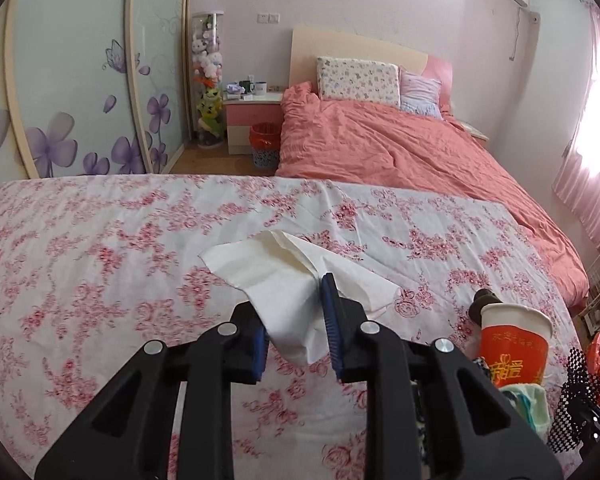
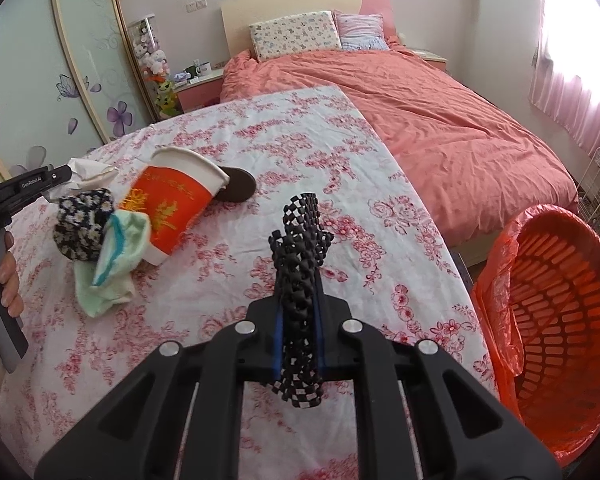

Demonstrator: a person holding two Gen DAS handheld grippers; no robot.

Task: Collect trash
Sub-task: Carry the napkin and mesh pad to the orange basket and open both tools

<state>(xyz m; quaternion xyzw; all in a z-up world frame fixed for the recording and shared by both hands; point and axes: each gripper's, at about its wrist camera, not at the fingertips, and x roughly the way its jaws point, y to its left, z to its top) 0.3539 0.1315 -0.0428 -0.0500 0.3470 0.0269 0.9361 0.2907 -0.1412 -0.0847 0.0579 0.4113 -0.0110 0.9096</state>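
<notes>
Black left tongs [image 1: 296,320] with blue pads are pinching a crumpled white paper tissue [image 1: 296,276], which is fanning out ahead of the tips above the worktop's pink floral cloth [image 1: 100,260]. Off to their right, a red and white paper cup [image 1: 514,346] is lying.

Black right tongs [image 2: 300,304] are clamping a black-and-white checkered mesh strip [image 2: 302,264], standing upright between the pads, left of an orange slatted plastic bin [image 2: 560,320] lined with an orange bag.
</notes>
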